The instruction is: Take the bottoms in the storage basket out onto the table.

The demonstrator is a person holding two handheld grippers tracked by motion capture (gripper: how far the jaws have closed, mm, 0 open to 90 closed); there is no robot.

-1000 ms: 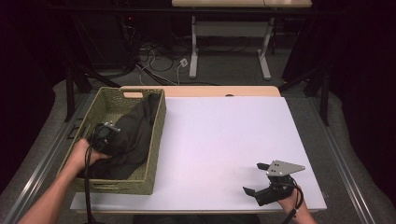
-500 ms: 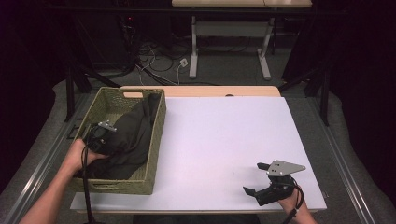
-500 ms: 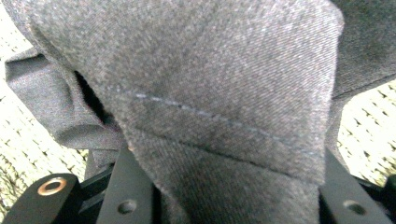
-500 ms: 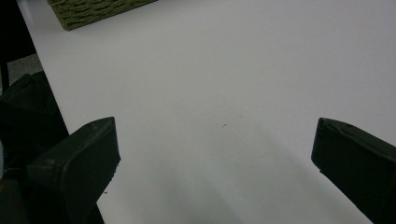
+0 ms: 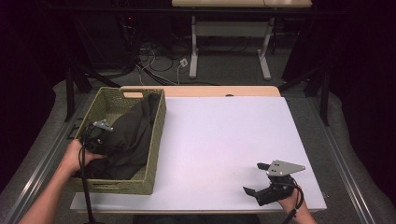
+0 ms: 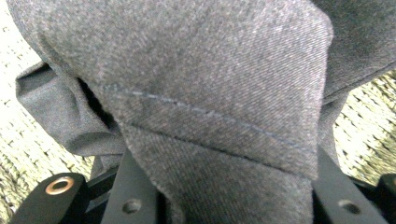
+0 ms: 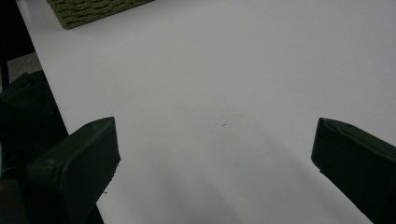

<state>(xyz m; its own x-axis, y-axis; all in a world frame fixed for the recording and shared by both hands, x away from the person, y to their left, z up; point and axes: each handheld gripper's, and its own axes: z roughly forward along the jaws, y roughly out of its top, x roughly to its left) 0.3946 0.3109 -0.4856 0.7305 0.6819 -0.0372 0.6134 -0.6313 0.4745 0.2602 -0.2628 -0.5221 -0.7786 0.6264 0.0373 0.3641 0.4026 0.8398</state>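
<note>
A dark grey cloth (image 5: 133,133) lies bunched in a green woven basket (image 5: 158,130) at the table's left. My left gripper (image 5: 99,139) reaches into the basket from its left side. Its jaws have just been closing, and a thick fold of the cloth (image 6: 210,93) is pinched between them, with the basket's weave (image 6: 28,154) behind. My right gripper (image 5: 252,178) rests near the front right corner of the white table (image 5: 224,130). It stands open with only bare tabletop between the jaws (image 7: 215,154).
The basket's corner (image 7: 93,9) lies far ahead of the right gripper. A wooden strip (image 5: 210,91) runs along the table's far edge. Beyond it are desk legs and cables on the floor (image 5: 163,70).
My left gripper has slid slightly to the left inside the basket, and the cloth has bunched around it. The right gripper has stayed where it was.
</note>
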